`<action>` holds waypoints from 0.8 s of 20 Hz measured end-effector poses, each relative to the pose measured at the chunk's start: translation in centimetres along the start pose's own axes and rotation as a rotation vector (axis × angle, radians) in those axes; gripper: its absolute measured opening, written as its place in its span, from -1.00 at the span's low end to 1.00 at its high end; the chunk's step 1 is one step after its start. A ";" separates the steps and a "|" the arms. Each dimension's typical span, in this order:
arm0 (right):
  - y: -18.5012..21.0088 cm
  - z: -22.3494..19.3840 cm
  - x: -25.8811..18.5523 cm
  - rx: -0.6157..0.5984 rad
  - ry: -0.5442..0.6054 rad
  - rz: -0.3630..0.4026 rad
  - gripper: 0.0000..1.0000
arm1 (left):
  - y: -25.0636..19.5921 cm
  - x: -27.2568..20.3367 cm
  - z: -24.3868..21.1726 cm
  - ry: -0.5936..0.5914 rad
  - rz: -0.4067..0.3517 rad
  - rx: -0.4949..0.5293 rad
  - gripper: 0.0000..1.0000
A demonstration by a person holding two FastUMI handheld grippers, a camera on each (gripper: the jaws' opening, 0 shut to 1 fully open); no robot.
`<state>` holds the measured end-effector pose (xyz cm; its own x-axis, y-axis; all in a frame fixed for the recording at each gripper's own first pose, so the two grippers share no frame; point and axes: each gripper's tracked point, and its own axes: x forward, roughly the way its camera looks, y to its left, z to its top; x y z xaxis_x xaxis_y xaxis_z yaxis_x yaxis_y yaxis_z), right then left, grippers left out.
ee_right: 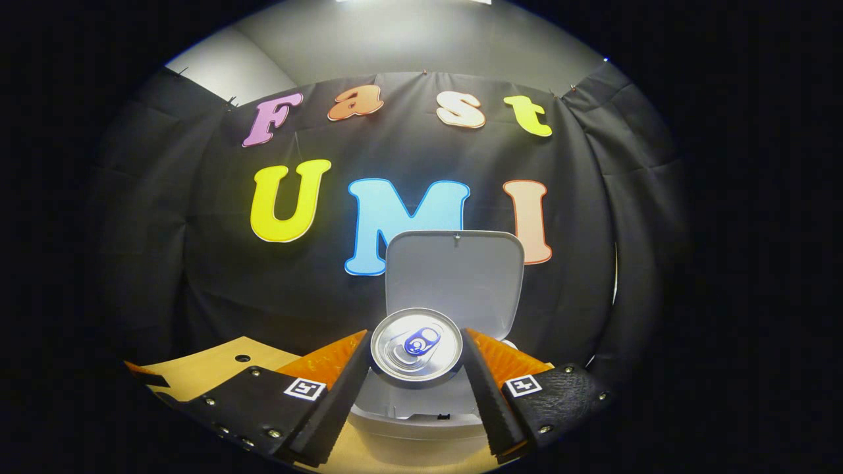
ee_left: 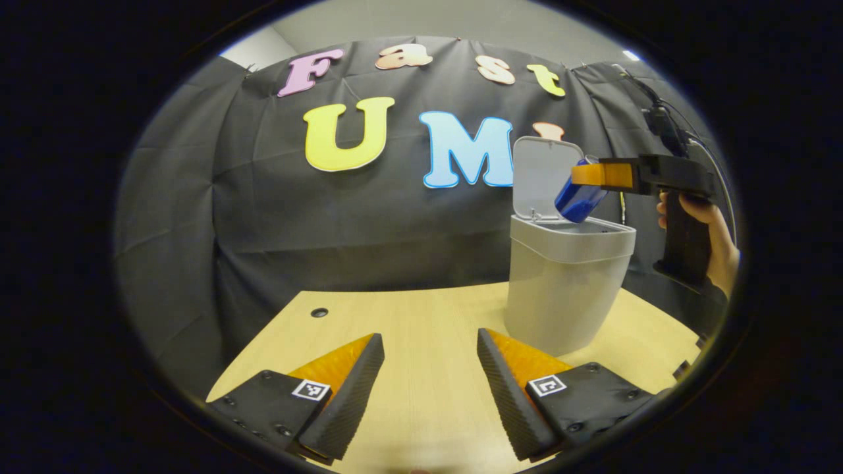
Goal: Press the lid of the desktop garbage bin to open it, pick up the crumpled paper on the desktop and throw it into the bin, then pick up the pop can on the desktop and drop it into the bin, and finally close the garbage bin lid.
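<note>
Got my right gripper (ee_right: 416,355) clamped on the pop can (ee_right: 416,345), tilted over the open bin (ee_left: 566,276) so it drops in; left gripper (ee_left: 431,382) sits spread and empty.

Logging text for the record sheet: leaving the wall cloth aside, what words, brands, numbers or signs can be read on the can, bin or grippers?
Can: no readable print on its top or side.
Bin: plain, no text.
Tags on the left gripper and right gripper: black-and-white square patterns, no words.
So no readable text.
</note>
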<state>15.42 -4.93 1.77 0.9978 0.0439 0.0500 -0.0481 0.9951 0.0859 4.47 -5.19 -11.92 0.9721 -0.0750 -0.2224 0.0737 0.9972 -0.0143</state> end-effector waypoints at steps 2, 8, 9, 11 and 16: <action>-0.2 -0.1 0.3 -0.012 0.002 -0.013 0.70 | -0.1 -0.1 0.0 -0.003 -0.001 -0.001 0.88; -0.5 0.5 -0.1 -0.025 -0.018 -0.020 0.88 | 0.0 -0.1 0.1 -0.004 0.004 -0.010 0.87; -0.6 0.6 -0.1 -0.028 -0.020 -0.022 0.89 | 0.1 -0.2 0.2 -0.006 0.003 -0.011 0.88; -0.7 0.7 -0.3 -0.033 -0.022 -0.025 0.89 | -0.1 -0.2 0.3 -0.009 0.000 -0.010 0.88; -0.8 1.5 -0.5 -0.040 -0.027 -0.031 0.89 | -0.4 -0.2 0.3 -0.012 -0.011 -0.012 0.88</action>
<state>14.91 -5.87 3.12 0.9971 0.0111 0.0751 -0.0148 0.9987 0.0478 4.28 -5.60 -11.54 0.9739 -0.0862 -0.2101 0.0820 0.9962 -0.0289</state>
